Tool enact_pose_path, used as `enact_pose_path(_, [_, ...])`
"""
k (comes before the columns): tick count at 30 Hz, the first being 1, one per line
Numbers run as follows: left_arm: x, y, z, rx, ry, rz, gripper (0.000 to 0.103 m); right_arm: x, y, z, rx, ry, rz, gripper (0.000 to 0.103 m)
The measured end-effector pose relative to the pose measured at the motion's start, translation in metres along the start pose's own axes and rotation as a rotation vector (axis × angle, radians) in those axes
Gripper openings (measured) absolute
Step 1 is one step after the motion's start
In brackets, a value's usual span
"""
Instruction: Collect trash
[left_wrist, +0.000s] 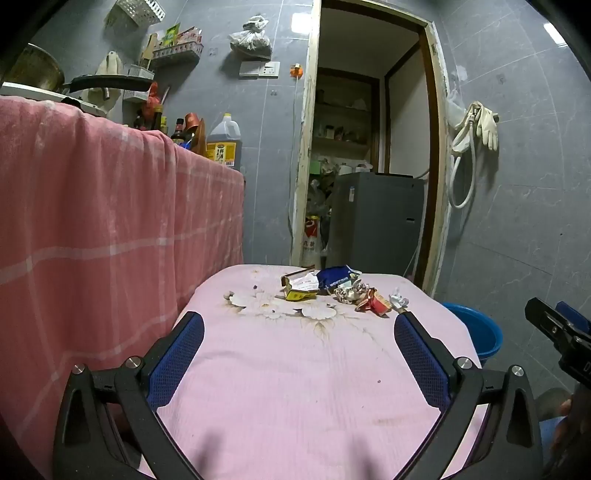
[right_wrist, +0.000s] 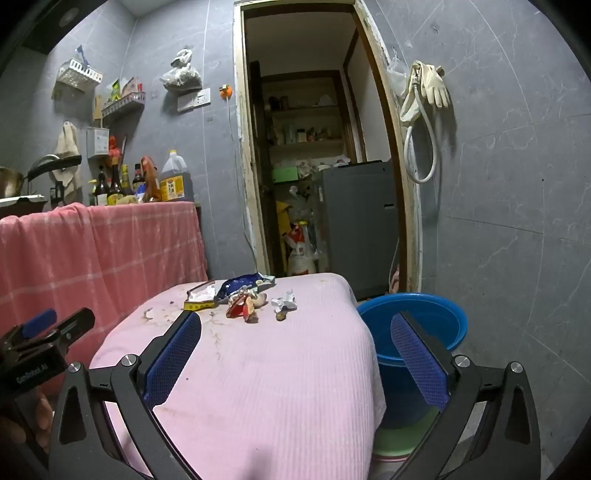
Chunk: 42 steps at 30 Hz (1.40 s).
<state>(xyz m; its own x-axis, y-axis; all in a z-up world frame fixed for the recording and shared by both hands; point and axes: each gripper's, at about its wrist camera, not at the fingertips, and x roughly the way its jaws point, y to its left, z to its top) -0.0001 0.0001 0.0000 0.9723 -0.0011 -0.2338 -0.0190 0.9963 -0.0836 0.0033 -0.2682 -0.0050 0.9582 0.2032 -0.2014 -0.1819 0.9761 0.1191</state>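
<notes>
Trash lies in a cluster at the far end of a pink cloth-covered table (left_wrist: 295, 369): a yellow torn packet (left_wrist: 300, 286), a blue snack bag (left_wrist: 334, 277), a red wrapper (left_wrist: 375, 303) and crumpled white paper (left_wrist: 399, 300). The right wrist view shows the same blue bag (right_wrist: 243, 284), red wrapper (right_wrist: 242, 306) and white paper (right_wrist: 284, 302). My left gripper (left_wrist: 299, 325) is open and empty, well short of the trash. My right gripper (right_wrist: 295, 328) is open and empty, over the table's right edge. A blue bucket (right_wrist: 436, 317) stands on the floor right of the table.
A counter draped in pink checked cloth (left_wrist: 110, 221) stands to the left, with bottles and an oil jug (left_wrist: 223, 142) on top. A doorway behind the table shows a grey appliance (left_wrist: 376, 218). Rubber gloves (left_wrist: 484, 125) hang on the right wall.
</notes>
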Motion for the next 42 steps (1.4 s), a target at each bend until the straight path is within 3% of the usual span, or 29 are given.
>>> enact_pose_path(42, [0.0038,0.0022,-0.004,-0.002,0.017,0.002,0.101,0.0006,0.0002,-0.0005,-0.002,0.002,0.0,0.103])
